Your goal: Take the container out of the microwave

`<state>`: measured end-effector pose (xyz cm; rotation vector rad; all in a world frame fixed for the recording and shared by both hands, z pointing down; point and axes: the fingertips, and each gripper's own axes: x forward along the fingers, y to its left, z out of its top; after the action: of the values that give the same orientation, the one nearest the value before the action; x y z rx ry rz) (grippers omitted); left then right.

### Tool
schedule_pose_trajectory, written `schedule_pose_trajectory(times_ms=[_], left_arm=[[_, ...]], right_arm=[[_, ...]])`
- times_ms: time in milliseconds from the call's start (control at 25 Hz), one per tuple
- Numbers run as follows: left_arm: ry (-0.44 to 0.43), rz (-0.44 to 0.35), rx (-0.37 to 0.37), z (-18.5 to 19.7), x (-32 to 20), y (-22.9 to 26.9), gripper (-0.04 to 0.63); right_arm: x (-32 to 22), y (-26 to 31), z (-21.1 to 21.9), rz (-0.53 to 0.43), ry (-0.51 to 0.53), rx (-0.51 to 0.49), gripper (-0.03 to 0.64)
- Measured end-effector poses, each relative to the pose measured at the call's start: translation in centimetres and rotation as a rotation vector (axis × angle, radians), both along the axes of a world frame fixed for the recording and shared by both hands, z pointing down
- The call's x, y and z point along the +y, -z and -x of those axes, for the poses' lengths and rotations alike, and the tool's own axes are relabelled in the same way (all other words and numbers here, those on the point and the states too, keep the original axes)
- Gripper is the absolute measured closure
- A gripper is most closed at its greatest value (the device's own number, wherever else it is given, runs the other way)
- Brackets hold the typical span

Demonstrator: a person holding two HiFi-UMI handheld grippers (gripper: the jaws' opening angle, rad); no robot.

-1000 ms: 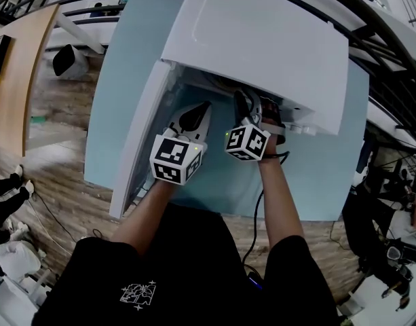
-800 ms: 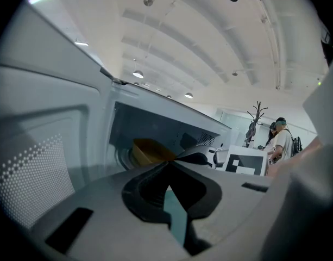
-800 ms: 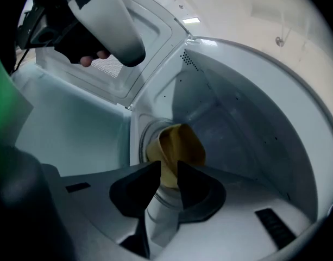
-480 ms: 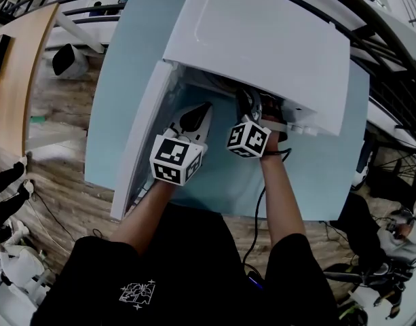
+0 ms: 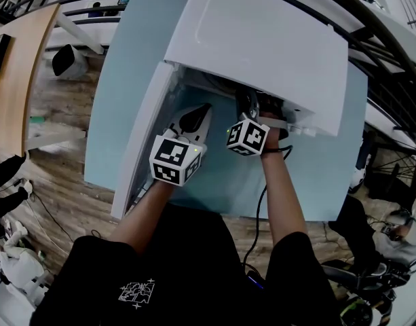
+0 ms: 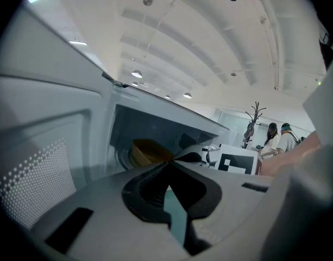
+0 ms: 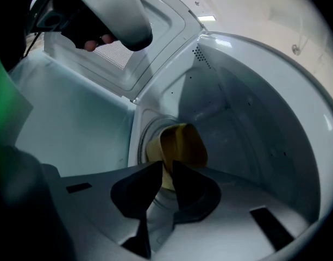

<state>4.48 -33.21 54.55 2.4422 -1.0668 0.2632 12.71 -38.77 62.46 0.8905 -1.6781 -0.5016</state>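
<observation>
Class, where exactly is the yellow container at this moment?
In the right gripper view, the yellow container sits inside the microwave on its turntable, with its near wall between the jaws of the right gripper.

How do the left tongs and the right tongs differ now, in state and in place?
The left tongs are shut on nothing; the right tongs grip the rim of the yellow container. The left tongs are in front of the microwave, beside its open door; the right tongs reach inside it. Both point into the cavity.
</observation>
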Motion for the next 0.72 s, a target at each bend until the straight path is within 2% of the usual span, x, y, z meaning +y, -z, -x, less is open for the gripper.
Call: schedule_pose_trajectory(times_ms=[720], left_arm=[[0.006, -0.004, 0.010, -0.06, -0.30, 0.42, 0.588]], right_arm=[[0.27, 0.51, -0.09, -0.001, 0.030, 0.060, 0.592]])
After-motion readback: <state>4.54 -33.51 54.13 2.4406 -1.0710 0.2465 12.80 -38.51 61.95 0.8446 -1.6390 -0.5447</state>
